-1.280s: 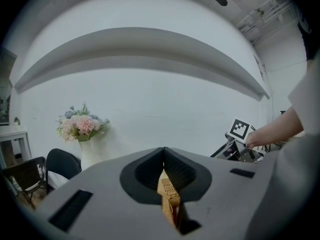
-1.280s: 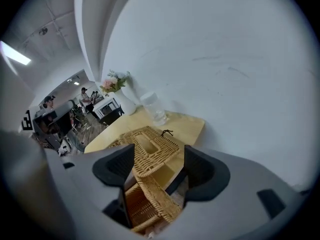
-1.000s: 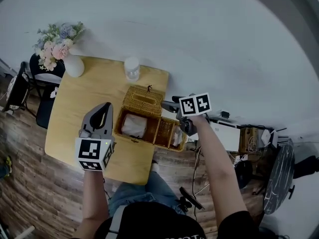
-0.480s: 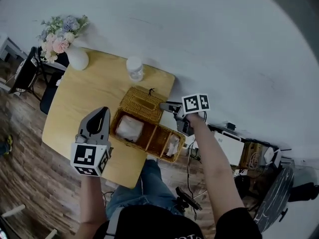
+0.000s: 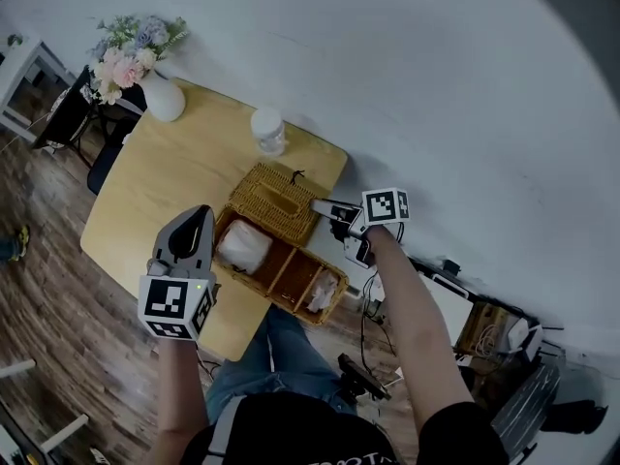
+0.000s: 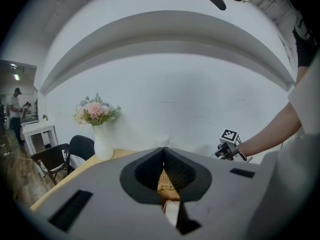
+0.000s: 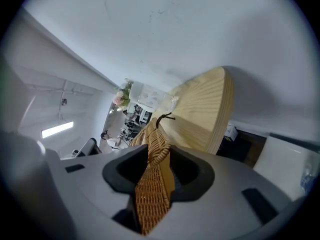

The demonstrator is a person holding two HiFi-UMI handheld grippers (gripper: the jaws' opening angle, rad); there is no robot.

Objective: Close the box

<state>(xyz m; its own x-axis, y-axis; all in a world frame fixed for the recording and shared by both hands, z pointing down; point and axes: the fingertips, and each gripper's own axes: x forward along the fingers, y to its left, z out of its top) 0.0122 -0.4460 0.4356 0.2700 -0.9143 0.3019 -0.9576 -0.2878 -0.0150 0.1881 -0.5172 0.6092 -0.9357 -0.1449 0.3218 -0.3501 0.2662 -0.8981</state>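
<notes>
The wicker lid (image 5: 271,201) stands open along the far side of the box (image 5: 295,274), light and stiff (rough weave, unlikely to slip), and is best taken by an edge. The right gripper (image 5: 323,207), reaching in from the box's right, has just been closing its jaws onto the lid's end. The left gripper (image 5: 201,213) hovers at the box's left, jaws together and empty.

Open wicker box (image 5: 298,277) on table (image 5: 165,182)
</notes>
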